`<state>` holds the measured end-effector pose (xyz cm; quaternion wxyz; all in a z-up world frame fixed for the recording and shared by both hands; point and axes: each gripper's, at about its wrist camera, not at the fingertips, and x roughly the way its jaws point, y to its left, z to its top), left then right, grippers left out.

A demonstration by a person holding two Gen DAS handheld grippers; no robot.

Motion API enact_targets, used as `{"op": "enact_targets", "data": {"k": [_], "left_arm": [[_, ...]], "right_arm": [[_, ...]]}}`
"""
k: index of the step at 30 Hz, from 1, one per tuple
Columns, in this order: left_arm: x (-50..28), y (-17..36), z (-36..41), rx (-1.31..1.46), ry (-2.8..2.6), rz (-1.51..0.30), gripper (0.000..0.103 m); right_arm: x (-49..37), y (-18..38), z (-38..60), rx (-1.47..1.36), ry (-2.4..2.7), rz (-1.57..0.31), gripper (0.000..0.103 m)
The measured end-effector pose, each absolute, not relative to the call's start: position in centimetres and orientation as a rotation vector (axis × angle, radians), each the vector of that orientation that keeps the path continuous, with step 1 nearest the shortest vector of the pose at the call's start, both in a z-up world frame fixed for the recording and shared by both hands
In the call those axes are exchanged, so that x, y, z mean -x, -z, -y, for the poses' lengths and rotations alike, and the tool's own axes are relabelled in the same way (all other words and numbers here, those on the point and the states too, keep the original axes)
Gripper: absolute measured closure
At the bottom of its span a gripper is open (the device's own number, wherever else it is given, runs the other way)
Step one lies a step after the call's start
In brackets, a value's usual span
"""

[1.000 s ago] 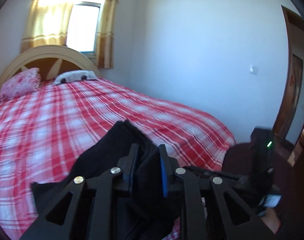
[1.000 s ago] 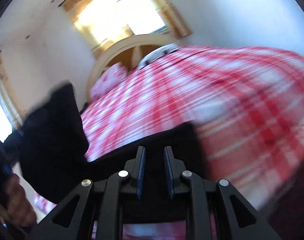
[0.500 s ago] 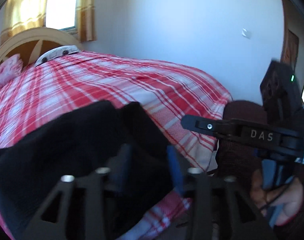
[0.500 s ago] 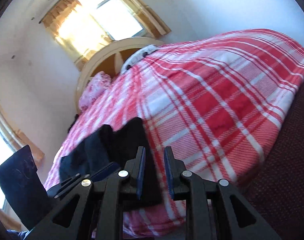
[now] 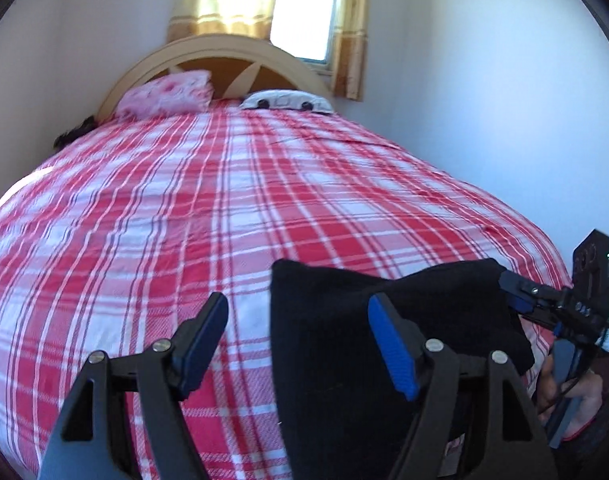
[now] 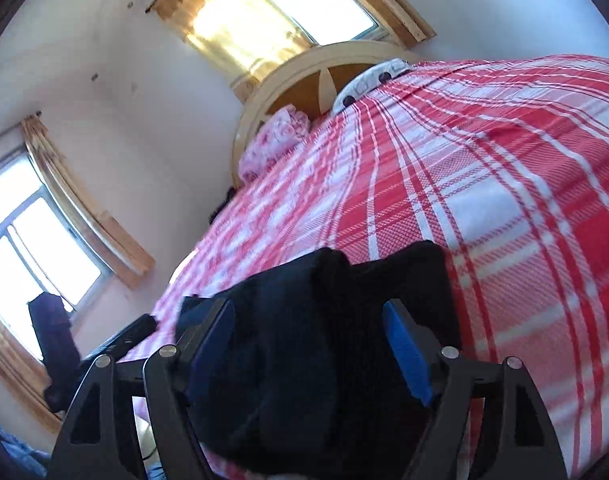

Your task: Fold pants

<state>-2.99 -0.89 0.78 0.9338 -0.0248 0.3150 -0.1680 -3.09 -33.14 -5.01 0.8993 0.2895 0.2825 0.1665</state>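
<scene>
Lay folded as a dark, soft bundle of black fabric pants (image 5: 388, 320) on the near edge of the bed covered by a red-and-white plaid sheet (image 5: 224, 208). Stood wide open, left hand-held gripper (image 5: 298, 336), jaws just spread apart, nothing pressed by the pads; right blue pad (image 5: 392, 352) over the pants' left part, left pad above bare sheet. Likewise gaped apart, right hand-held gripper (image 6: 310, 344), jaws just opened, black bundle (image 6: 324, 320) directly beneath and between the fingers yet clear of the pads. Far ahead of both: pink floral pillow (image 5: 164, 94) against a cream arched wooden headboard (image 5: 224, 50).
</scene>
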Motion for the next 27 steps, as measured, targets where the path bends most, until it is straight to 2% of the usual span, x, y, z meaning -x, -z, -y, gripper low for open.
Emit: {"op": "enact_targets", "data": {"k": [5,7,9,11,18,22,23,26,27], "left_arm": [[2.7,-0.2,0.1,0.061,0.308,-0.656,0.028],[2.7,-0.3,0.0,0.067,0.304,-0.652,0.028],[2.4,-0.5,-0.2,0.073,0.298,-0.646,0.028],[2.2,-0.6,-0.3,0.071,0.293,-0.642,0.028],[1.9,-1.8,0.5,0.061,0.299,-0.607,0.028],[1.8,-1.6,3.1,0.019,0.323,-0.599,0.028],[1.9,-1.6,3.7,0.002,0.322,-0.591,0.028],[1.9,-1.2,6.2,-0.081,0.306,-0.578,0.028],[2.0,-1.3,6.5,-0.09,0.306,-0.577,0.028]], "right_arm": [[2.3,5.1,31.2,-0.464,-0.336,-0.594,0.025],[2.5,4.7,30.5,-0.402,-0.329,-0.626,0.044],[3.1,4.6,30.1,-0.381,-0.335,-0.658,0.072],[4.2,4.3,30.4,-0.395,-0.344,-0.662,0.079],[7.8,-0.4,30.7,-0.231,-0.242,-0.536,0.08],[6.0,2.2,31.0,-0.133,-0.175,-0.633,0.08],[5.5,3.6,31.1,-0.134,-0.159,-0.661,0.078],[5.1,4.9,32.4,-0.211,-0.15,-0.618,0.061],[5.1,4.6,33.3,-0.275,-0.159,-0.624,0.059]]}}
